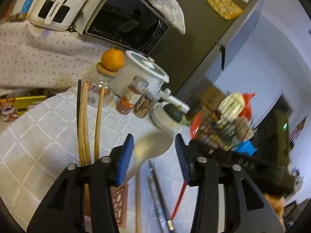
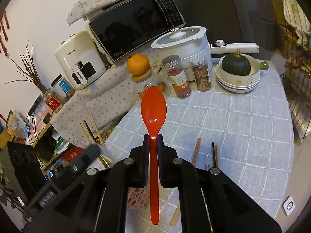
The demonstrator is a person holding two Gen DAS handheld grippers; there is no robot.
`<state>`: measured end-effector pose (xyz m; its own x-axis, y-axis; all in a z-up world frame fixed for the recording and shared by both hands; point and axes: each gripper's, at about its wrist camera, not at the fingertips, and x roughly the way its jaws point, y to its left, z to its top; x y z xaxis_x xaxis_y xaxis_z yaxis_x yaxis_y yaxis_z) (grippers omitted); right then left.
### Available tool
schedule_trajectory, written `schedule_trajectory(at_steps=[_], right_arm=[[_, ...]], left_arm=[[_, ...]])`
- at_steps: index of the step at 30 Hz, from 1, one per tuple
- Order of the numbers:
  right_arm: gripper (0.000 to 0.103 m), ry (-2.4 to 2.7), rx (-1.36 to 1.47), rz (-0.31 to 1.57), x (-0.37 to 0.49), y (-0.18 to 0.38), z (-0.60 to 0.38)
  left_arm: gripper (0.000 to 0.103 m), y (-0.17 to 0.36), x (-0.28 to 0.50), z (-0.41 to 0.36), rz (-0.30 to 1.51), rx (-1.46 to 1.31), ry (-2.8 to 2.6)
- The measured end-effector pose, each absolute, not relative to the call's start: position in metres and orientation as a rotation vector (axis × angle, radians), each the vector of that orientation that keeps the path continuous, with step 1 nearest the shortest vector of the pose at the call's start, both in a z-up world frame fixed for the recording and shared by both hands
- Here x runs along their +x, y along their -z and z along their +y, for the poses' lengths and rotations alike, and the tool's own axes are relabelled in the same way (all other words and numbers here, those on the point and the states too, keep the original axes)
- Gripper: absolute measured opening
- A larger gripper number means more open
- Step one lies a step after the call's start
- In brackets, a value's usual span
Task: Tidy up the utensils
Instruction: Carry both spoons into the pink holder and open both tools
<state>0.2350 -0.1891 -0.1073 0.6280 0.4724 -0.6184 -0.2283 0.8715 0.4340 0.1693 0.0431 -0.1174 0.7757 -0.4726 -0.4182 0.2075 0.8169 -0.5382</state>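
- Through my right camera, the grey checked tablecloth (image 2: 233, 120) lies bare ahead and to the right of centre; its back edge is crowded with a white pot (image 2: 184, 44), two jars (image 2: 176, 77) and stacked bowls holding a green squash (image 2: 236, 64).
- A wire rack (image 2: 297, 89) borders the cloth's right edge; at the left the table drops off toward cluttered shelves.
- My right gripper (image 2: 153, 136) is clamped on the red spoon (image 2: 154, 112)'s handle, bowl pointing forward and raised over the cloth.
- My left gripper (image 1: 154, 153) stands apart, pads gripping nothing; a silver spoon (image 1: 153, 145) shows between them, contact unclear through blur.
- Wooden chopsticks (image 1: 85, 120) rise just left of its left finger.
- Loose chopsticks (image 2: 196, 151) lie on the cloth near my right gripper.
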Motion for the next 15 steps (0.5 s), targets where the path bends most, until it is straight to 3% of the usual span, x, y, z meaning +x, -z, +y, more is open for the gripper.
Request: schedule_trajectory(at_steps=[4,9,11,12,15], right_arm=[[0.008,-0.414,0.372,0.774,0.234,0.106,-0.189],[0.008,-0.432,0.417,0.69,0.228,0.098,-0.181],[0.008,-0.441,0.416,0.636,0.224,0.094,-0.17],[0.008,-0.444,0.413,0.619,0.223,0.093,-0.165],[0.008,-0.466,0.388,0.572,0.219,0.095,-0.144]], left_arm=[[0.064,0.113,0.164,0.043,0.612,-0.47,0.375],[0.067,0.092,0.159,0.057,0.652,-0.491,0.311],[0.073,0.079,0.154,0.065,0.68,-0.457,0.236],[0.082,0.076,0.153,0.067,0.701,-0.434,0.195],[0.084,0.08,0.151,0.079,0.837,-0.361,0.043]])
